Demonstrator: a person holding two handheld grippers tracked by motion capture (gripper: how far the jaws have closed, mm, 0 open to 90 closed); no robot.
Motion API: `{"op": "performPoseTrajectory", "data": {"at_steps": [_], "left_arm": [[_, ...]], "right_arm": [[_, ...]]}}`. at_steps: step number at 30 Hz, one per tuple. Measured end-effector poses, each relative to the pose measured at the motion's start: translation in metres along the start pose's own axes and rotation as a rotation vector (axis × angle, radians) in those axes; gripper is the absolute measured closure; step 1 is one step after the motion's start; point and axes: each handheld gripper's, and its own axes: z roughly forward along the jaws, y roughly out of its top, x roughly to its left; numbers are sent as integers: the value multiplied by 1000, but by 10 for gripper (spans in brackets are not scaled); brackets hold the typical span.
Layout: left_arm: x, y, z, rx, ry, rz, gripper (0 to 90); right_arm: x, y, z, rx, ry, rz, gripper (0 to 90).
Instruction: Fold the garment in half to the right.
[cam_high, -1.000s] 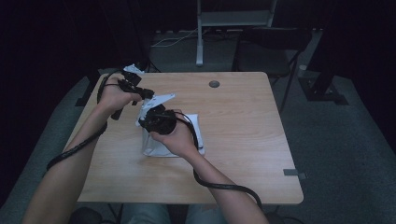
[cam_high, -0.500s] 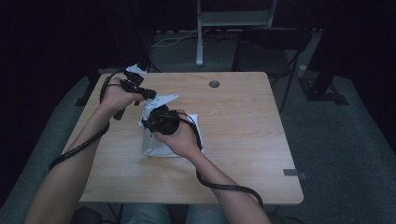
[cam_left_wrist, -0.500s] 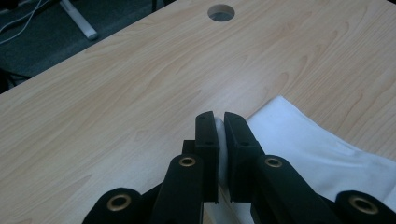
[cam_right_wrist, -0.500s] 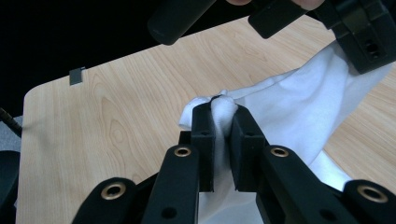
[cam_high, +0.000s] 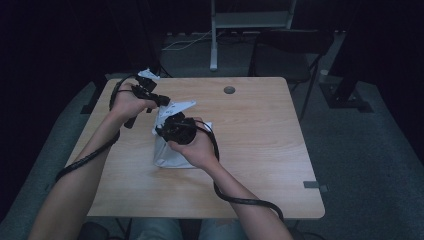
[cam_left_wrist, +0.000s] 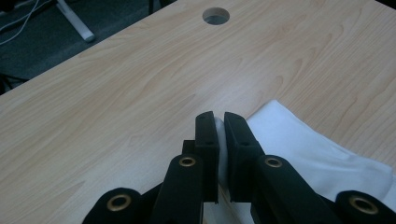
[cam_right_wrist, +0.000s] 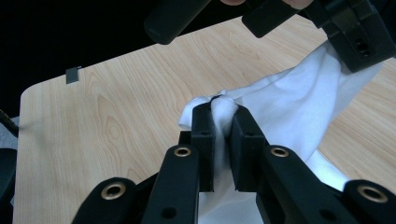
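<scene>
Basically both grippers pinch the white cloth (cam_high: 176, 150) near the tabletop's (cam_high: 260, 150) left edge: left gripper (cam_left_wrist: 219, 122) on a thin edge, right gripper (cam_right_wrist: 223, 113) on a bunched fold. Pulling apart could slip the left's thin bite free.

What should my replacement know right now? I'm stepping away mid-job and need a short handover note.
Left claw: shut on an edge of the white cloth, lifted off the table.
Right claw: shut on a bunched fold of the same cloth.
Cloth: left half of the table; part is raised between the claws, the rest lies on the wood.
Done: both grips are set.
Left: probably folding or spreading the cloth; nothing looks neatly folded yet.
</scene>
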Motion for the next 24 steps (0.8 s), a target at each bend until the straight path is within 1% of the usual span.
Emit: {"op": "performPoseTrajectory", "data": {"at_steps": [24], "left_arm": [[-10, 9, 6, -11, -6, 7, 854]], "right_arm": [[-9, -6, -13, -7, -24, 12, 821]]}}
